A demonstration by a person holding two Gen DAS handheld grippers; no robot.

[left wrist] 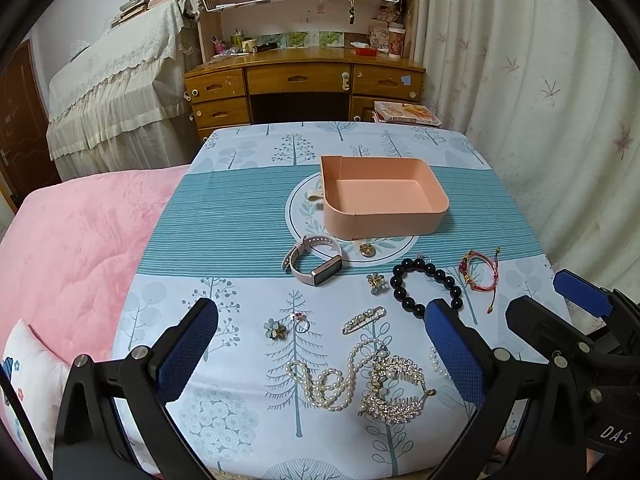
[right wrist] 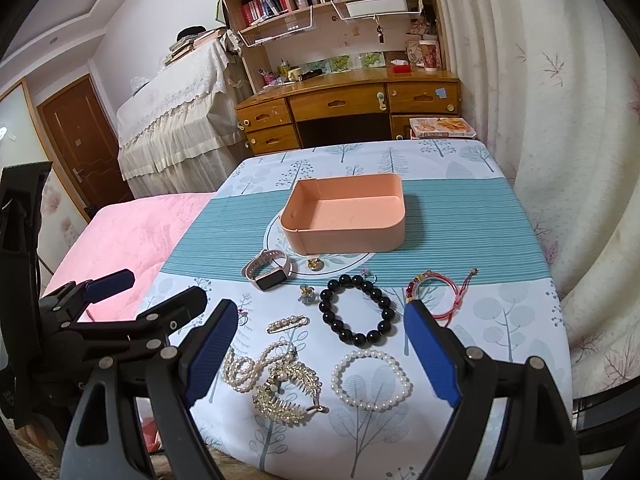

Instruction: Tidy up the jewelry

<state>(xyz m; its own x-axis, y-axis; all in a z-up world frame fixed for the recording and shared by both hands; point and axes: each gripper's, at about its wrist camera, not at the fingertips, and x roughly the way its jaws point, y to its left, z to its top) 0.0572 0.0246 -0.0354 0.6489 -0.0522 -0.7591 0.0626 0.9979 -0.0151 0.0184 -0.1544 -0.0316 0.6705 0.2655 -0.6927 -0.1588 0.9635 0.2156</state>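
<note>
An empty pink box [left wrist: 380,196] [right wrist: 344,214] stands mid-table. In front of it lie a pink smartwatch [left wrist: 314,264] [right wrist: 267,270], a black bead bracelet [left wrist: 424,286] [right wrist: 360,310], a red cord bracelet [left wrist: 480,272] [right wrist: 438,292], a pearl hair clip [left wrist: 364,319] [right wrist: 287,324], a pearl necklace [left wrist: 332,380] [right wrist: 252,364], a gold rhinestone comb [left wrist: 396,390] [right wrist: 290,390] and a pearl bracelet [right wrist: 371,380]. My left gripper [left wrist: 320,352] is open and empty above the near jewelry. My right gripper [right wrist: 320,352] is open and empty above the pearl bracelet.
Small pieces lie between: a gold pendant [left wrist: 367,249], a flower brooch [left wrist: 376,282], a ring [left wrist: 300,322] and a flower pin [left wrist: 275,329]. A pink bed [left wrist: 80,248] borders the table's left. A wooden desk [left wrist: 304,84] and curtains [left wrist: 540,100] stand behind.
</note>
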